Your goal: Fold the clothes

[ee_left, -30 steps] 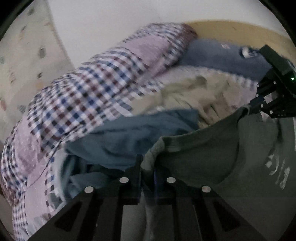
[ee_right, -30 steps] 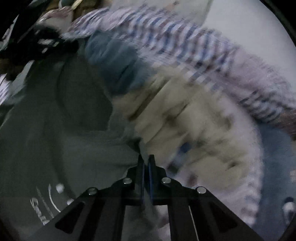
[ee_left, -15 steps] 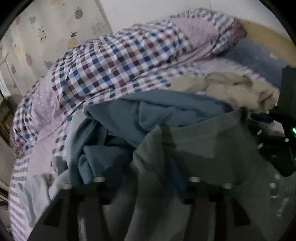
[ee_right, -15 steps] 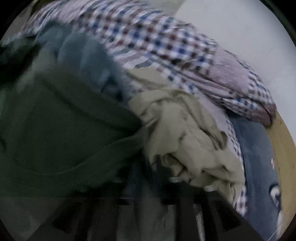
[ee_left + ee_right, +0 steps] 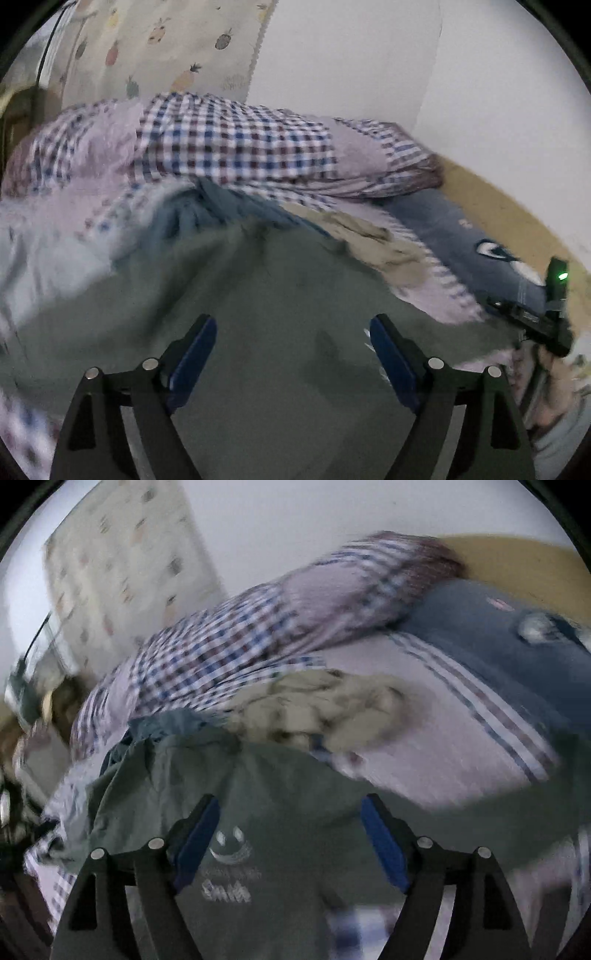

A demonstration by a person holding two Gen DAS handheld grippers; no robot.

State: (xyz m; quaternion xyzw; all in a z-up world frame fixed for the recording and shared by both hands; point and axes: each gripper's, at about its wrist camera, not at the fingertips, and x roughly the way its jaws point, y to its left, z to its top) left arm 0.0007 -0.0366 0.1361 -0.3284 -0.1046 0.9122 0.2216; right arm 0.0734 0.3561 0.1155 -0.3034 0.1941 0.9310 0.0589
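So both grippers are spread wide with nothing in them, the left gripper (image 5: 291, 354) and the right gripper (image 5: 290, 830) each hanging over the green t-shirt (image 5: 295, 295). It lies flat on the near side of the bed, white smiley print (image 5: 229, 843) facing up. Just beyond it are a blue garment (image 5: 207, 214) and a crumpled beige one (image 5: 317, 709), with a checked quilt (image 5: 236, 144) heaped at the far side. Both views are pretty blurry.

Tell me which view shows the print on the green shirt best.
The right wrist view: the smiley print on the green shirt shows whole, between the open fingers. The left wrist view catches only a white sliver beside one finger.
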